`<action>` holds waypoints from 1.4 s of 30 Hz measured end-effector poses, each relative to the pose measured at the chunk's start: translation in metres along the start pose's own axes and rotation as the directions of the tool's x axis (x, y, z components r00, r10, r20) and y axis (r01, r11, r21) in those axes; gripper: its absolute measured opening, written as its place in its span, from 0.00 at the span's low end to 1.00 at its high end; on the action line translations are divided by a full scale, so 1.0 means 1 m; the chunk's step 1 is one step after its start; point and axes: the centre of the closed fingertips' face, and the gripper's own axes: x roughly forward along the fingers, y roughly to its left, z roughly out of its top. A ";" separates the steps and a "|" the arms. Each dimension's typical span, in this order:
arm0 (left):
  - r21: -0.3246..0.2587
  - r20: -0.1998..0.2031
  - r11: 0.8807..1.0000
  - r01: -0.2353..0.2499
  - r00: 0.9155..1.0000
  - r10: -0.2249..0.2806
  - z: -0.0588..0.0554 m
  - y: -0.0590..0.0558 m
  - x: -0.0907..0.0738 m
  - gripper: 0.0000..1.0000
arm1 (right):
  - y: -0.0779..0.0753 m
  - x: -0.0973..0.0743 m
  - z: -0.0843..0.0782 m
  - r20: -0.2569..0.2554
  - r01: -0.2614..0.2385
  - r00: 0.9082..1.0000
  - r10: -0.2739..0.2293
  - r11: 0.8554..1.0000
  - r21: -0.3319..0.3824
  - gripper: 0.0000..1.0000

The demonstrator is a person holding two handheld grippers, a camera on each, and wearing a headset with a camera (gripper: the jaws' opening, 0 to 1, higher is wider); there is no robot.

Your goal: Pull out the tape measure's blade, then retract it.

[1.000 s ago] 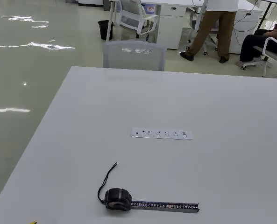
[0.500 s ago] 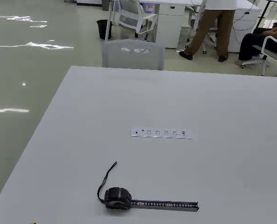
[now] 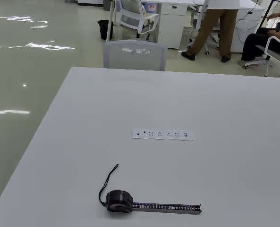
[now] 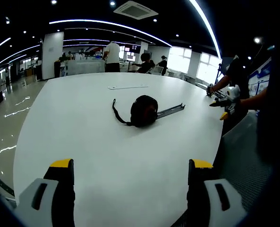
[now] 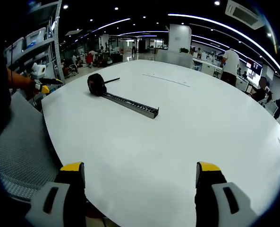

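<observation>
While the left gripper (image 4: 131,163) and right gripper (image 5: 140,166) hang off the table's (image 3: 177,94) near edge with jaws spread and empty, the tape (image 3: 119,201) lies close to that edge, blade (image 3: 167,207) partly out along it. Likely best: pin the tape with the left, pinch the blade's tip with the right, and guide it straight so it neither kinks nor snaps back.

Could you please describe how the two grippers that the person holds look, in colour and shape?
The two grippers look alike. The left gripper has two black, upright jaws with yellow caps on the tips, and each jaw sits in a pale grey housing with a dark slot. The right gripper has the same black jaws, yellow tips and pale grey slotted housings.
</observation>
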 end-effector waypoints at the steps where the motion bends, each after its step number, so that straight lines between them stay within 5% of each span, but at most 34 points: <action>1: 0.013 -0.001 1.000 -0.009 1.000 0.009 0.003 -0.001 0.001 0.99 | -0.001 0.001 0.002 0.000 -0.003 1.000 0.003 1.000 -0.003 1.00; 6: 0.043 0.032 0.998 -0.034 0.999 0.033 0.029 -0.013 0.009 0.99 | -0.004 0.004 0.009 -0.008 -0.013 1.000 0.013 0.999 -0.031 1.00; 15: -0.009 0.003 0.996 -0.090 0.996 0.091 0.029 -0.005 0.039 0.99 | -0.015 0.014 0.023 -0.032 -0.044 0.999 0.041 0.995 -0.095 1.00; 17: -0.005 0.001 0.996 -0.088 0.996 0.088 0.032 -0.018 0.048 0.99 | -0.018 0.017 0.027 -0.033 -0.048 0.998 0.044 0.993 -0.105 1.00; 20: 0.012 -0.005 0.993 -0.120 0.993 0.121 0.035 -0.018 0.056 0.99 | -0.022 0.021 0.030 -0.035 -0.054 0.998 0.050 0.991 -0.120 1.00; 23: -0.006 0.032 0.991 -0.134 0.991 0.134 0.049 -0.024 0.061 0.99 | -0.025 0.025 0.036 -0.042 -0.062 0.998 0.057 0.989 -0.136 1.00; 26: 0.027 0.018 0.984 -0.177 0.984 0.176 0.048 -0.024 0.070 0.99 | -0.026 0.027 0.040 -0.057 -0.080 0.996 0.071 0.982 -0.168 1.00; 34: 0.006 0.001 0.976 -0.217 0.976 0.217 0.055 -0.036 0.088 0.99 | -0.031 0.035 0.048 -0.099 -0.124 0.990 0.103 0.962 -0.241 0.99; 42: -0.041 0.030 0.971 -0.237 0.971 0.239 0.067 -0.048 0.108 0.99 | -0.034 0.046 0.065 -0.140 -0.181 0.980 0.143 0.932 -0.315 0.96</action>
